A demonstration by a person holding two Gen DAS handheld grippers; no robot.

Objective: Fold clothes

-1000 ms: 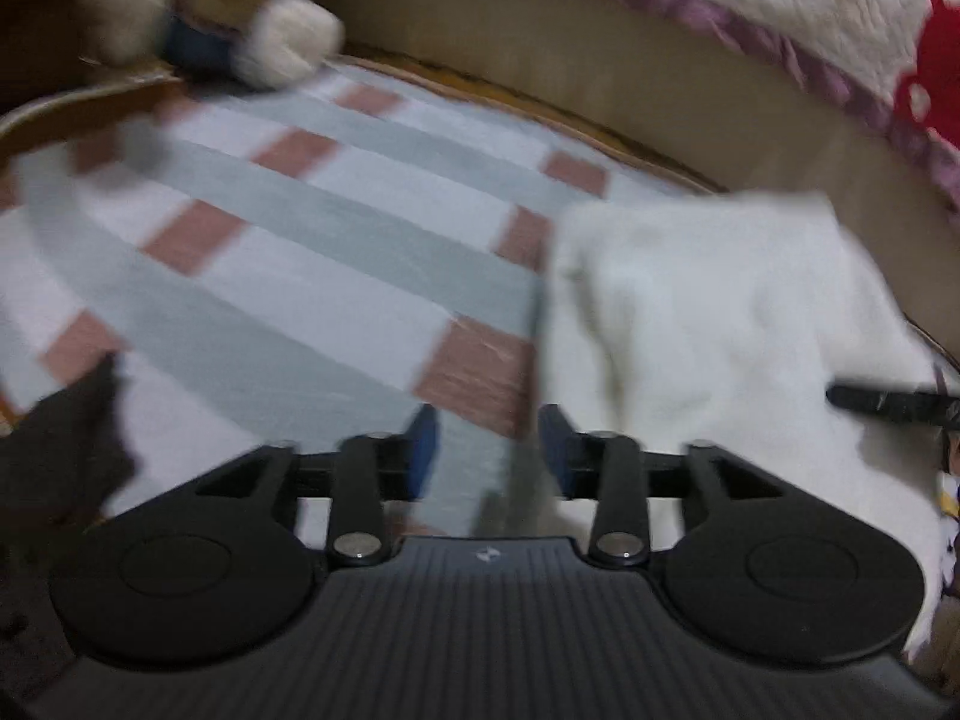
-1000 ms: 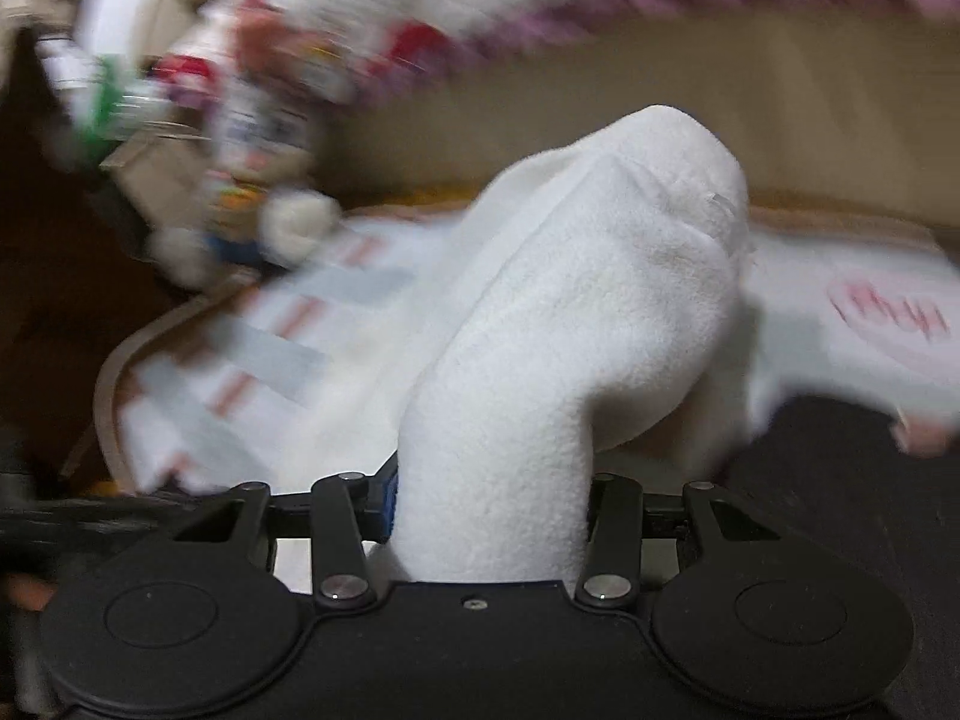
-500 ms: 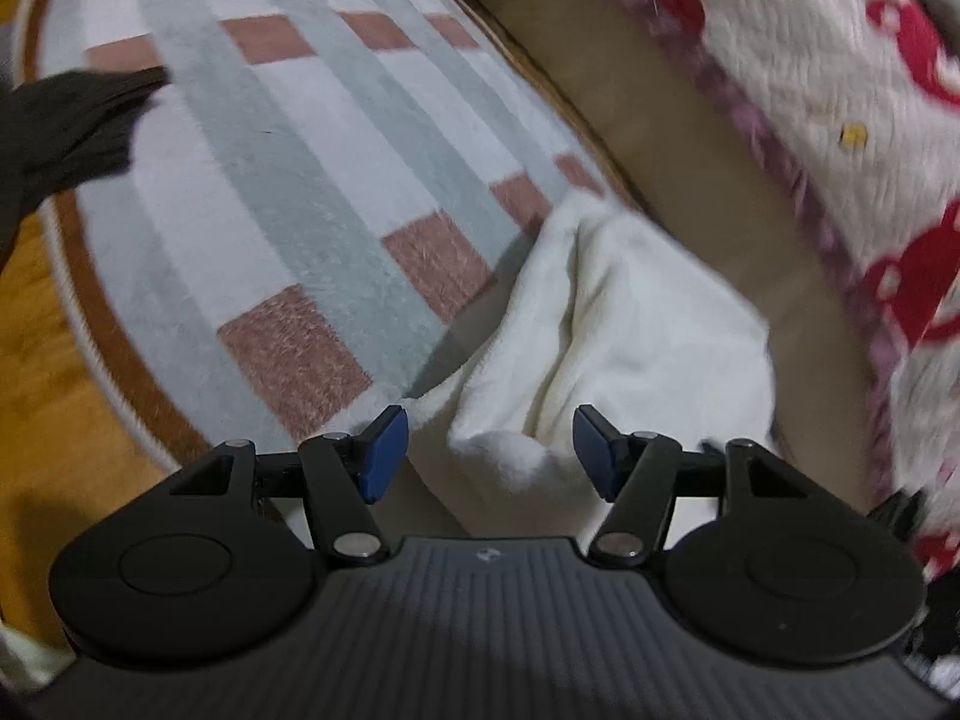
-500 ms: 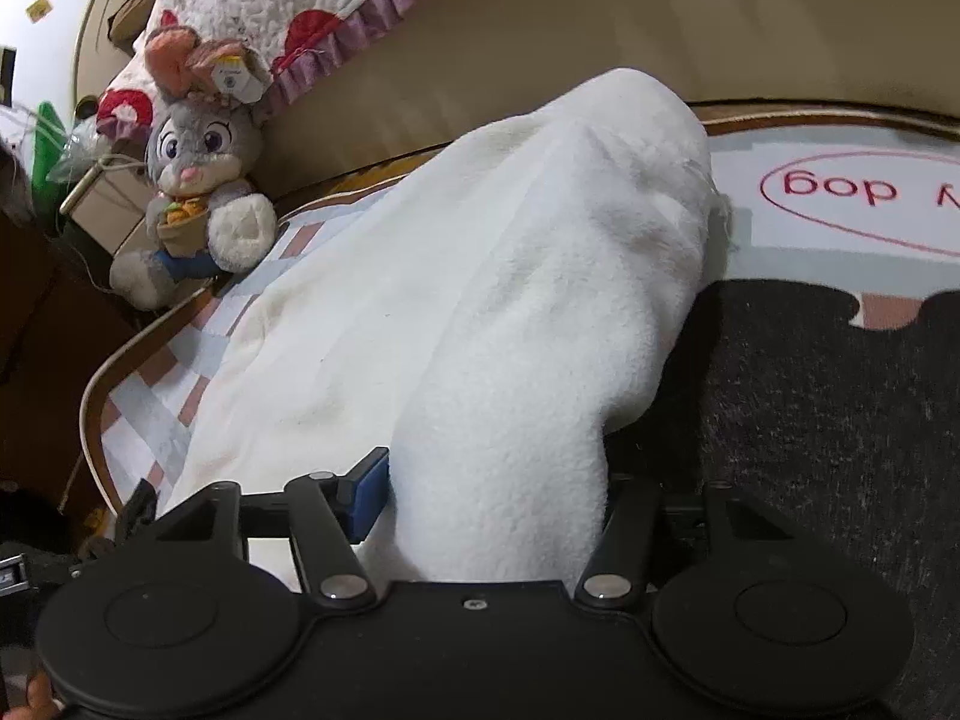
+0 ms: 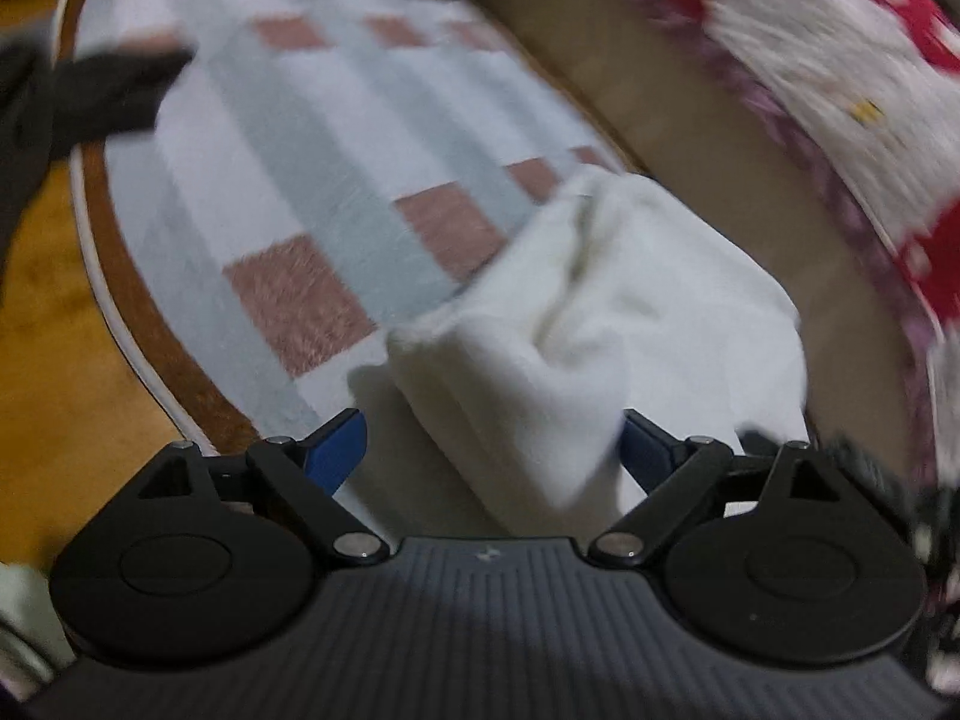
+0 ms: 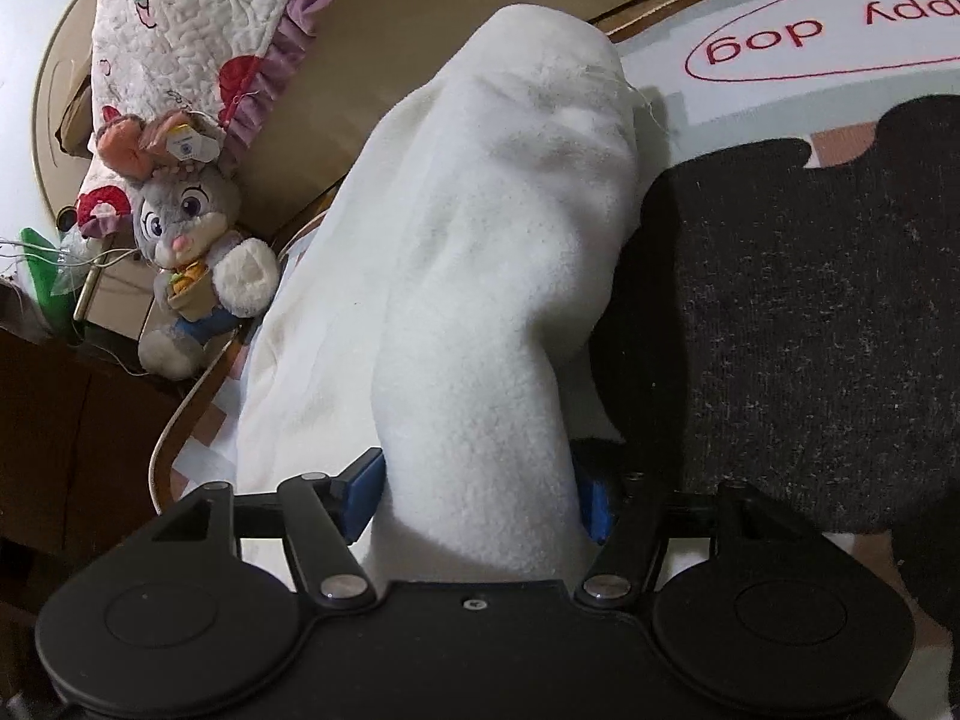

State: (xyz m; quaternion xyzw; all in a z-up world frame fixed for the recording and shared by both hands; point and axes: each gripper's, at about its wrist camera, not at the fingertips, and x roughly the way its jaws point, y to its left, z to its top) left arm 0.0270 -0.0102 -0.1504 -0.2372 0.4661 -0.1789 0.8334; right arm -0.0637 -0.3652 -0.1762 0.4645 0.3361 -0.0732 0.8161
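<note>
Garments: one white fleece (image 6: 480,312), one dark knit (image 6: 798,324) | right gripper (image 6: 480,495) fingers pinching fleece | left gripper (image 5: 495,447) fingers spread

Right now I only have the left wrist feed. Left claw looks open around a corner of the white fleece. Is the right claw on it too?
Observer: Yes. The right claw is shut on a bunched fold of the white fleece.
Operator: Anything beside that fold?
Observer: A dark knit garment lies right of it on the rug.
Operator: Any marking on the rug there?
Observer: Red lettering in a red oval; "dog" is readable, seen upside down.
Operator: That blurry lump at the top of my view?
Observer: Probably the plush rabbit, sitting at the rug's edge.
</note>
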